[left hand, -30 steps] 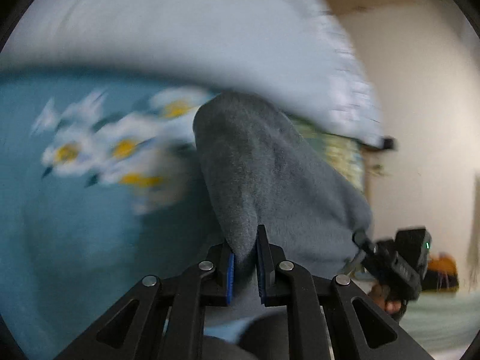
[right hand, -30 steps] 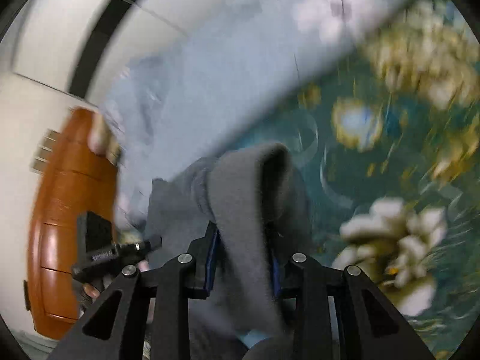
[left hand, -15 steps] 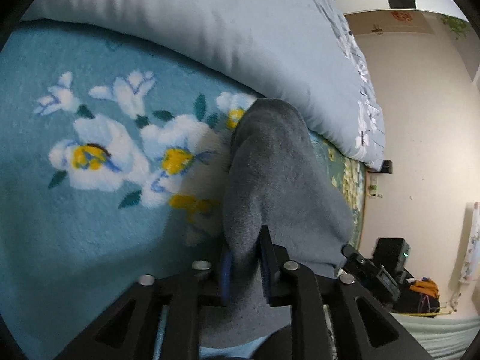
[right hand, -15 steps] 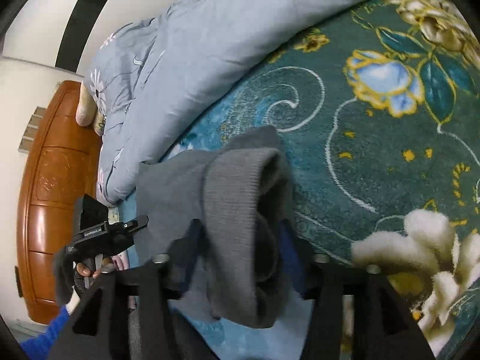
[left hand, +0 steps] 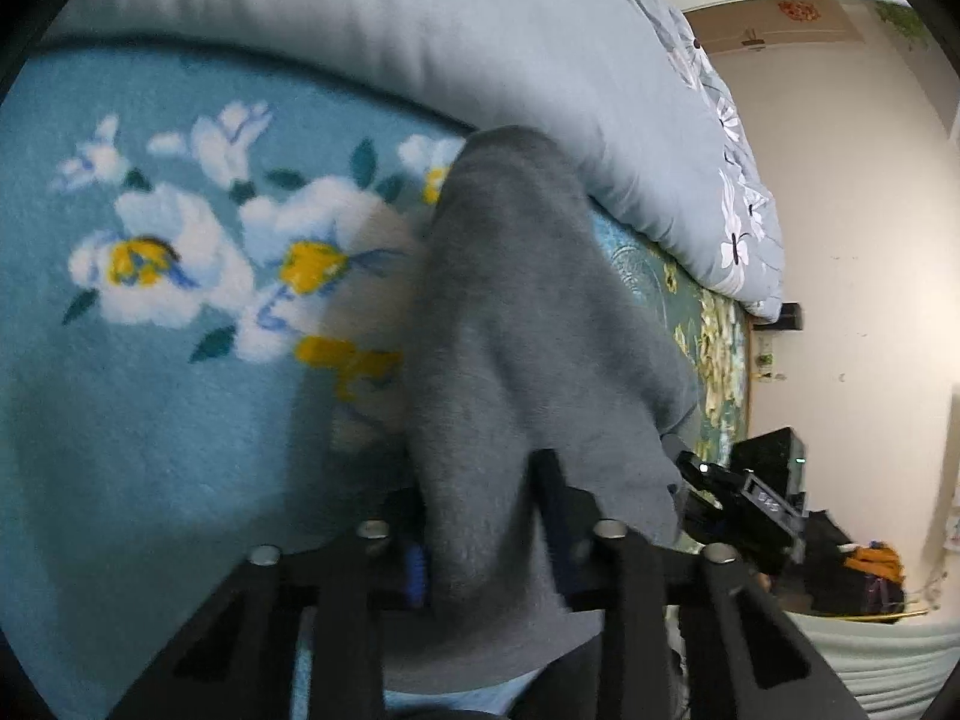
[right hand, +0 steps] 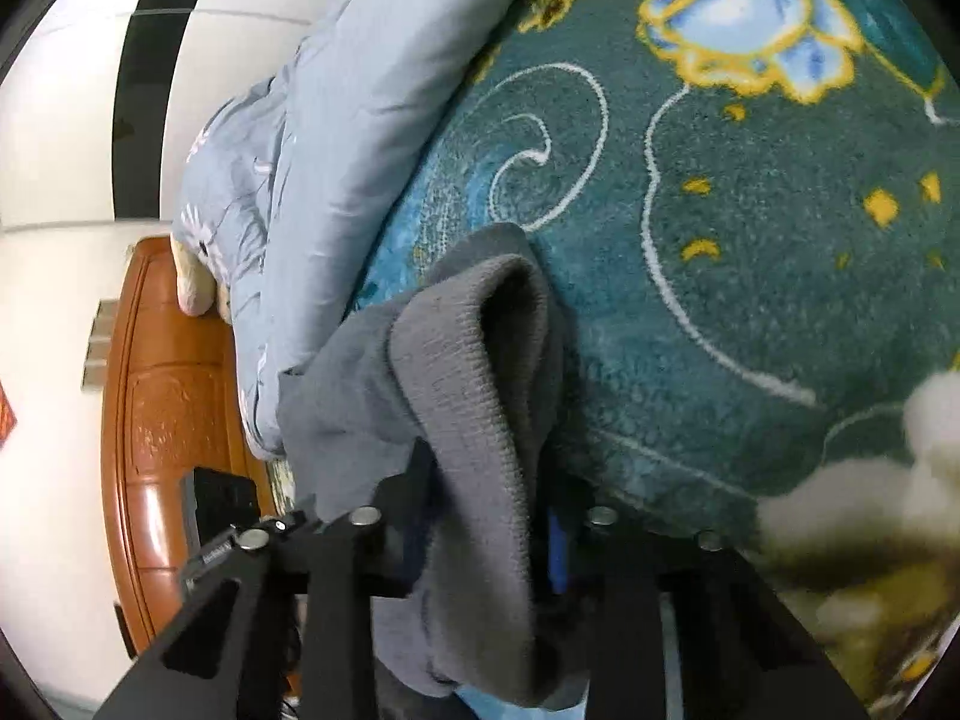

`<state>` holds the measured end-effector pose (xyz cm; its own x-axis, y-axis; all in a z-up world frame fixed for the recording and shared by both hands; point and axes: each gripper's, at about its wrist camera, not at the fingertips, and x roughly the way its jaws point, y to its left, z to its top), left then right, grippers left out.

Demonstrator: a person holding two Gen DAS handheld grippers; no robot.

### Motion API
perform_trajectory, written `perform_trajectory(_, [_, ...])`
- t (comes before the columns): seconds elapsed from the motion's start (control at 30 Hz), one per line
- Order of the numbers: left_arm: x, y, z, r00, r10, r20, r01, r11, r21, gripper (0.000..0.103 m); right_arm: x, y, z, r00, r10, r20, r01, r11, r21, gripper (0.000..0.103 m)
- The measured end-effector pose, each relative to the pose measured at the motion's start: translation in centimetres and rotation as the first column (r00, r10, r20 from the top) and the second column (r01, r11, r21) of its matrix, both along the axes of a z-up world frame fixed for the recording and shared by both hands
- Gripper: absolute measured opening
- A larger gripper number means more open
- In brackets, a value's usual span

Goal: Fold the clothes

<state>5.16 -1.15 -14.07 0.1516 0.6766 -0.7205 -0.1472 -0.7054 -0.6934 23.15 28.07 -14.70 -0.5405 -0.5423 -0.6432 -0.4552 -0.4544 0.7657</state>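
Observation:
A grey fleece garment [left hand: 528,330] hangs bunched over the flowered bed cover, its far end touching the cover. My left gripper [left hand: 480,498] has a fold of it filling the gap between its jaws, which are closing. In the right wrist view the same garment [right hand: 474,372] shows a ribbed hem. My right gripper [right hand: 486,480] holds that hem between its jaws, which are also closing. Each gripper shows in the other's view: the right gripper [left hand: 738,498] low on the right, the left gripper [right hand: 222,528] low on the left.
A light blue blanket with white flowers [left hand: 150,420] and a teal flowered blanket [right hand: 750,270] cover the bed. A pale grey-blue quilt [left hand: 480,30] lies bunched along the far side. A wooden headboard [right hand: 162,396] stands at the bed's end. Dark bags [left hand: 870,564] sit on the floor.
Both grippers' jaws widened around the cloth and narrowed again. The right gripper sank toward the teal blanket and rolled a little. The garment now hangs lower, near the cover.

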Motion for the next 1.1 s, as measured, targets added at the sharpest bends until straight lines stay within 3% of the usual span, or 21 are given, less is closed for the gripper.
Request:
perform_trajectory(0.1, [0.8,0.4,2.8,0.998,-0.03,-0.061,0.029,1.0,-0.009,0.02,0.0,-0.8,2.4,1.0,-0.002,0.011,0.002,0.999,0.048,0.024])
perform_trajectory(0.27, [1.9,-1.5,10.7,0.986,-0.036,-0.163,0.042,0.999,0.033,0.02,-0.8,-3.3,10.8,0.994,0.087,-0.062,-0.075,0.981,0.18,0.023])
perform_trajectory(0.37, [2.5,-5.3,18.0,0.962,-0.009,-0.273,0.032,0.996,0.08,0.02,-1.7,-6.2,17.9,0.971,0.154,-0.181,-0.108,0.965,0.24,0.023])
perform_trajectory(0.4, [3.0,-7.6,21.6,0.944,0.006,-0.331,0.026,0.995,0.092,0.02,-2.0,-7.4,20.1,0.959,0.178,-0.221,-0.118,0.958,0.259,0.023])
perform_trajectory(0.5, [4.6,-14.0,29.7,0.886,0.049,-0.461,-0.004,0.995,0.099,0.02,-3.6,-12.9,26.6,0.899,0.272,-0.345,-0.18,0.944,0.275,0.023])
perform_trajectory(0.6, [6.5,-21.8,36.0,0.823,0.093,-0.561,-0.059,0.995,0.079,0.02,-5.3,-18.7,32.4,0.817,0.359,-0.452,-0.249,0.926,0.285,0.023])
perform_trajectory(0.7, [8.3,-30.0,39.8,0.793,0.142,-0.592,-0.136,0.989,0.055,0.02,-7.4,-26.9,36.0,0.722,0.467,-0.511,-0.375,0.884,0.278,0.023])
perform_trajectory(0.87, [11.0,-41.7,41.7,0.797,0.232,-0.557,-0.289,0.957,-0.014,0.02,-9.5,-39.0,37.5,0.598,0.592,-0.54,-0.577,0.786,0.223,0.023])
perform_trajectory(0.97, [12.1,-48.3,40.7,0.808,0.3,-0.507,-0.37,0.928,-0.041,0.021,-10.5,-45.5,36.4,0.554,0.652,-0.518,-0.67,0.719,0.188,0.023])
perform_trajectory(1.1, [12.3,-53.2,36.1,0.813,0.38,-0.441,-0.461,0.883,-0.089,0.024,-10.9,-51.8,33.3,0.555,0.709,-0.434,-0.745,0.656,0.12,0.023])
